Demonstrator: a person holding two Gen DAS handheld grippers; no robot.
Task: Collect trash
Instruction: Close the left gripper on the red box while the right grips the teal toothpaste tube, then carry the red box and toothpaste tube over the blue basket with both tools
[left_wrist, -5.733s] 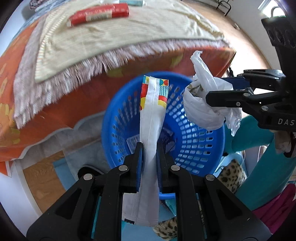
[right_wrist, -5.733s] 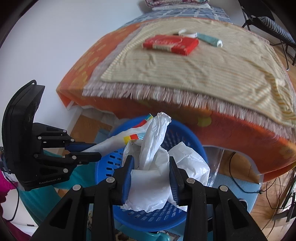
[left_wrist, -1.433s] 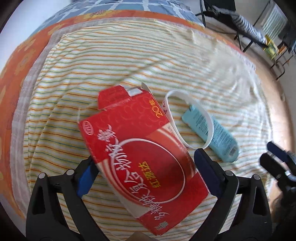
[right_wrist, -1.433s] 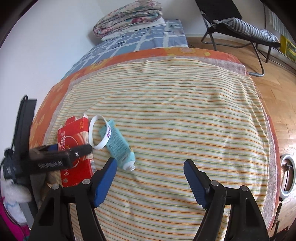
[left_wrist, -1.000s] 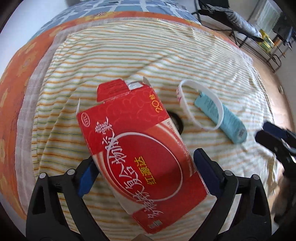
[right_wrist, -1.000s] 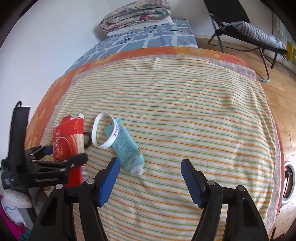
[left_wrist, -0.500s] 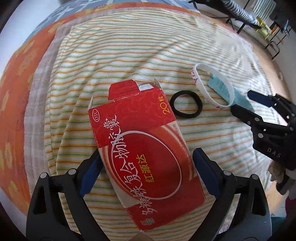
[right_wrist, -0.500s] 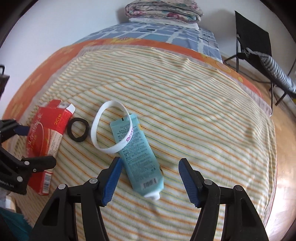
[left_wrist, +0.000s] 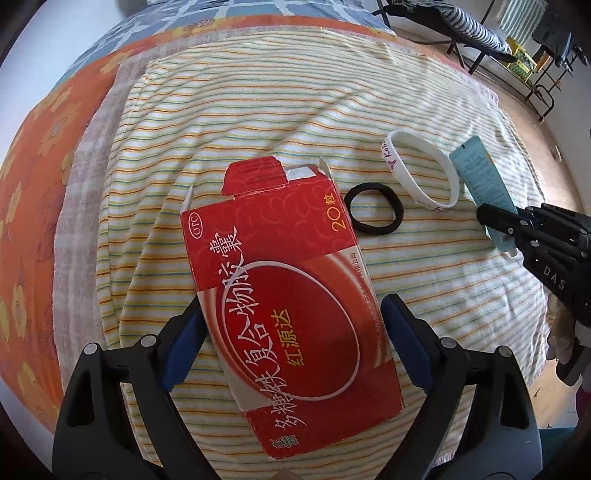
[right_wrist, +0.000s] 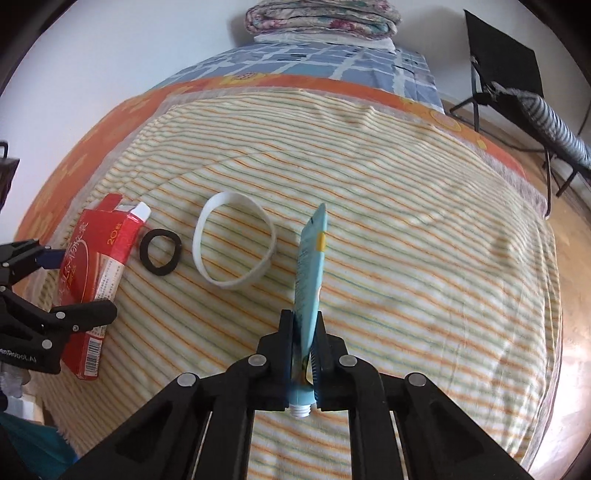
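Right claw clamped on tube mid-bed, lift it straight up clear of the band; left claw closing, pads astride the box near the bed's left edge, centre before pinching.

Black claw, blue pads, silver screws

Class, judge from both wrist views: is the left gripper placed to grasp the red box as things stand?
Probably yes: the left gripper already straddles the red box, jaws closing from wide, nothing between them but the box.
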